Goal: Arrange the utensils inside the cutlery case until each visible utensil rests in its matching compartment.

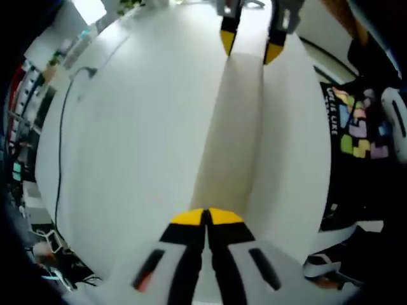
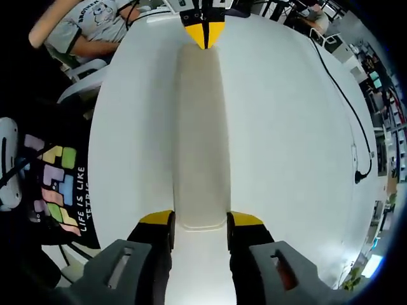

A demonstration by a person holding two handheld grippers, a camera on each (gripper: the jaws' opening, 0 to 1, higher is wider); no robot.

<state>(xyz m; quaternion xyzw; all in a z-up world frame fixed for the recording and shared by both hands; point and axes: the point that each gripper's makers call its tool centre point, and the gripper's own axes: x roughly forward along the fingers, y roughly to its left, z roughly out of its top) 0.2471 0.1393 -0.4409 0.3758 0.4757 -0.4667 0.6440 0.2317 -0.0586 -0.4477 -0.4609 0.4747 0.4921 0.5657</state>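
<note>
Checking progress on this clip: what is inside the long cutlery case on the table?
Nothing can be made out inside. The cutlery case lies closed on the white table, its plain top covering whatever it holds. One hand-held gripper is at one end, the other at the opposite end.

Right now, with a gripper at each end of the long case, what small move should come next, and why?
Probably close the right gripper on the case: its jaws straddle the near end, open. The left gripper is shut at the far end. No utensils are visible yet.
</note>
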